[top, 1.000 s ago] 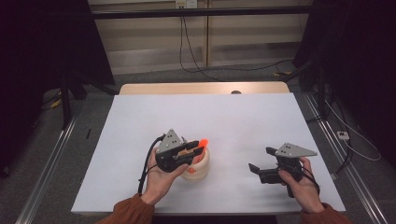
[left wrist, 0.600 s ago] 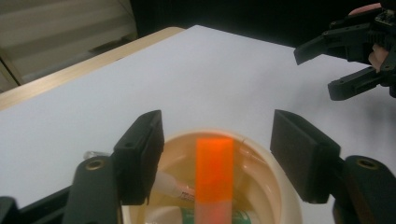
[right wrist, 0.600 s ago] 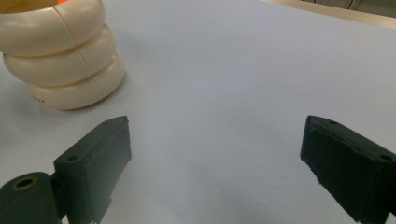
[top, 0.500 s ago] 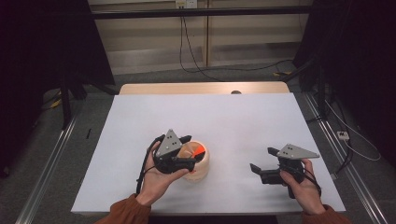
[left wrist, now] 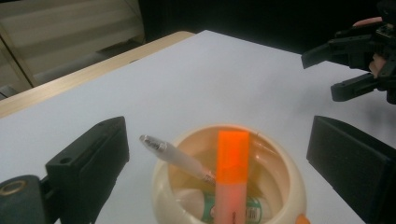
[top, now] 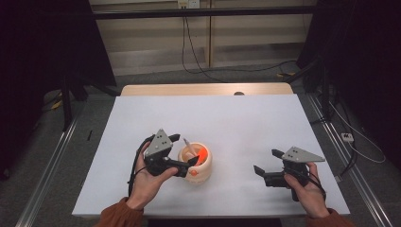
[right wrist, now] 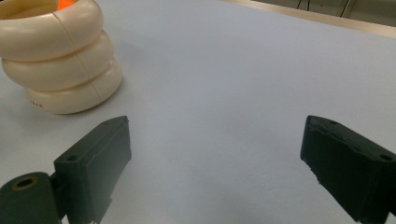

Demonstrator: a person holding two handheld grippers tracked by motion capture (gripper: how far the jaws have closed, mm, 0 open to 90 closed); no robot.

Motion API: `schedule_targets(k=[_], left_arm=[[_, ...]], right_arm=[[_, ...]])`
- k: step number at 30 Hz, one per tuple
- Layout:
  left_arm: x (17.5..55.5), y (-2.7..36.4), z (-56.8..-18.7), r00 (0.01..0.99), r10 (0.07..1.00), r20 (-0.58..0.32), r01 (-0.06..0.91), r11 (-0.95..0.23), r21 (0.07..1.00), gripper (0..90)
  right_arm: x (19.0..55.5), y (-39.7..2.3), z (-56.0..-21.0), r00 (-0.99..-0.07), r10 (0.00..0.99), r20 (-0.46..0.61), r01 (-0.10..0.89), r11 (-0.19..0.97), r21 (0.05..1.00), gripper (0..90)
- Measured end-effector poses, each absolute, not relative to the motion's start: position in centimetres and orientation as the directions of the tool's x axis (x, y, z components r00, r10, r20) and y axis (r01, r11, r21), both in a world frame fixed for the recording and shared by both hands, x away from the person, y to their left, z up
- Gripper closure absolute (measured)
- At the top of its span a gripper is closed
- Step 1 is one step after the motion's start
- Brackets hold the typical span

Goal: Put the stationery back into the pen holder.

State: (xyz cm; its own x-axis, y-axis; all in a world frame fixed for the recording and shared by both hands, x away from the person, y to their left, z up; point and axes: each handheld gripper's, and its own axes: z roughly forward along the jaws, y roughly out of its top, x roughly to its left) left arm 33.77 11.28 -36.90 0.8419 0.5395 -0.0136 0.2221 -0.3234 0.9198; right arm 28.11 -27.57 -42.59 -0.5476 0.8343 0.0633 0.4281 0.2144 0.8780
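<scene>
We see the left hand-held gripper with its jaws just opened wide, nothing between them, above the cream holder on the white bench. The orange highlighter stands inside the holder. The right hand-held gripper is open and empty.

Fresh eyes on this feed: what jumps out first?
The orange highlighter standing in the cream ringed pot, near the table's front edge. The left gripper sits right beside the pot, its jaws just opened with nothing between the pads. A clear pen leans in the pot too.
</scene>
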Motion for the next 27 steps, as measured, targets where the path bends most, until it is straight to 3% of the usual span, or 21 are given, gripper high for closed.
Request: schedule_targets(k=[7, 27], left_arm=[[33.9, 13.4, -37.1, 0.823, 0.567, -0.026, 0.242, -0.310, 0.919, 4.3], [32.3, 18.1, -38.5, 0.747, 0.663, -0.047, 0.341, -0.323, 0.883, 6.0]], right_arm=[[28.1, -27.6, -42.7, -0.537, 0.841, 0.065, 0.427, 0.205, 0.881, 3.7], [27.7, -27.8, -42.7, -0.528, 0.847, 0.053, 0.416, 0.203, 0.886, 4.6]])
